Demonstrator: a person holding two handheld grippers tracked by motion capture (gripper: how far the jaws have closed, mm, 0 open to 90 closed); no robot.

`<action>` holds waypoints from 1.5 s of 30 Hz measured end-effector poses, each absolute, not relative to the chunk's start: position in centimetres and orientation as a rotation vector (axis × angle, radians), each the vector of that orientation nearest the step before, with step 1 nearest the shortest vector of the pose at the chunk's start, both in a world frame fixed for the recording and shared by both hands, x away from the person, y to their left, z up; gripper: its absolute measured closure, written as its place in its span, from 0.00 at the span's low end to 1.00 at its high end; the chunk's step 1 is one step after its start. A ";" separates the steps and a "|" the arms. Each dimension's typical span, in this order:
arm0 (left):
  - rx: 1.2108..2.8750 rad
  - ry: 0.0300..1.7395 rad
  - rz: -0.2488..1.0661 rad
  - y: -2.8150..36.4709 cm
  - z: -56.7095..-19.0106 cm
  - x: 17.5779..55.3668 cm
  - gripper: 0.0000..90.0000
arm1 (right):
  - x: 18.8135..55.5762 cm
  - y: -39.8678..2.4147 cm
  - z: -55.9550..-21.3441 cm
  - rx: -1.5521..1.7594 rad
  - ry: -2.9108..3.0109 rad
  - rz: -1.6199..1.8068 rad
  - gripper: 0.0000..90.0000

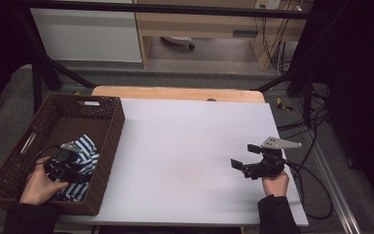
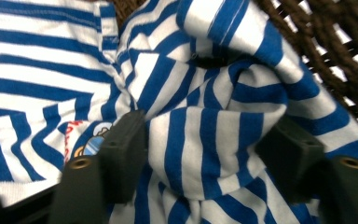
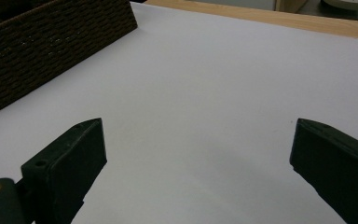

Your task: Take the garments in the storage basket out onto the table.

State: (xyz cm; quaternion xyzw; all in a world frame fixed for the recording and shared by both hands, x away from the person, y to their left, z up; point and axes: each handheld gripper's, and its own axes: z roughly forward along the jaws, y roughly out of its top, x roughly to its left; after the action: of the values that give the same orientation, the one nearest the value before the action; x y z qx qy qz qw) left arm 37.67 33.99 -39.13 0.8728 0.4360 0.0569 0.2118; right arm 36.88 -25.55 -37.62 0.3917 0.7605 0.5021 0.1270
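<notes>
My left tongs (image 2: 200,154) pinch a bunched fold of the blue-white striped shirt (image 2: 205,116), which lies in the wicker basket (image 1: 112,126) at the bench's left. It looks soft, light & floppy, so I'd grab thick folds, not edges. Right tongs (image 3: 198,154) are spread w/ nothing between, over the bare bench (image 3: 214,74).

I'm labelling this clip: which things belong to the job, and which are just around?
In the job:
- blue-and-white striped cloth
- brown woven wicker basket
- left gripper, jaws around a cloth fold

Just around:
- right gripper, open over the white table sheet
- wooden tabletop edge
</notes>
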 end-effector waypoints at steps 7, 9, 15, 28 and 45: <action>2.453 1.228 0.120 33.8 -39.3 37.8 0.63 | 36.9 -25.6 -37.6 1.141 2.214 1.460 0.04; 2.468 1.225 0.124 33.7 -39.4 37.7 0.70 | 36.9 -25.5 -37.6 1.140 2.213 1.462 0.04; 2.488 1.199 0.163 33.5 -39.0 37.5 0.87 | 36.9 -25.5 -37.6 1.140 2.212 1.467 0.04; 2.147 1.273 0.355 35.5 -36.0 36.8 0.91 | 36.9 -25.5 -37.6 1.138 2.211 1.467 0.04; 2.037 1.310 0.413 36.6 -36.1 37.0 0.86 | 36.9 -25.4 -37.7 1.139 2.207 1.469 0.04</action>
State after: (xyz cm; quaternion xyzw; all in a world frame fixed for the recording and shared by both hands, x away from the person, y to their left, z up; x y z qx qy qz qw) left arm 37.04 36.58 -36.07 0.7810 0.5023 0.1583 0.3356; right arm 36.90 -25.43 -37.67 0.3916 0.7586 0.5049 0.1275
